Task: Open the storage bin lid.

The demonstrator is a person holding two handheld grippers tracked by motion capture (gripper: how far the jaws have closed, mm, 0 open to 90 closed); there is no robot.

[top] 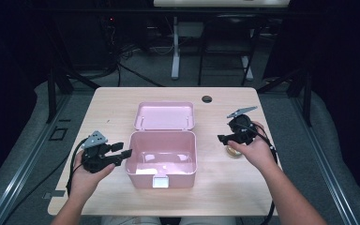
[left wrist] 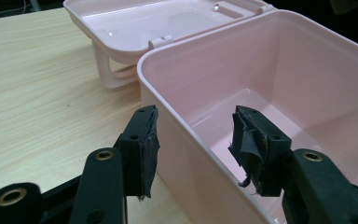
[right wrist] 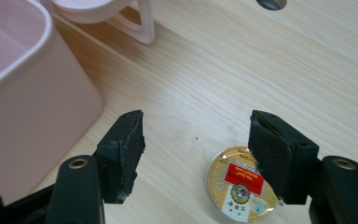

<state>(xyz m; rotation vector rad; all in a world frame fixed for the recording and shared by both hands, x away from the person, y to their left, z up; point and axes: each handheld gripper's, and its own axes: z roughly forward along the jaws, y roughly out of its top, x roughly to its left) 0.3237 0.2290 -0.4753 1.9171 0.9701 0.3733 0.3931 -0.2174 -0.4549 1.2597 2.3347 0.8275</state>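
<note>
- The left claw stands wide open and straddles the near left wall of the pink box: one pad sits outside the wall, the other inside the box, and neither presses on it.
- The box looks empty ahead of that claw; I see only glare on its pale floor.
- Beyond the left claw, the box's lid lies flung back and flat, its inner face up and nothing in it, joined to the box at the far rim.
- A pink loop handle props the lid off the table, ahead and to the left of the left claw.
- The right claw is open too, holding nothing, its pads hanging above the wood.
- Just below the right claw, close under its right-hand pad, a small round tin with a gold face and a red label lies flat on the table; the pad hides part of its edge, and I cannot tell whether they touch.
- The box's outer wall rises to the left of the right claw, well apart from the tin.
- From the high view, the box sits between the two hands, the left claw at its side and the right claw off to the other side.
- The table is pale wood grain with a round cable hole at its far edge.
- Beyond it the room is dark, with grey floor, cables and desk legs.
</note>
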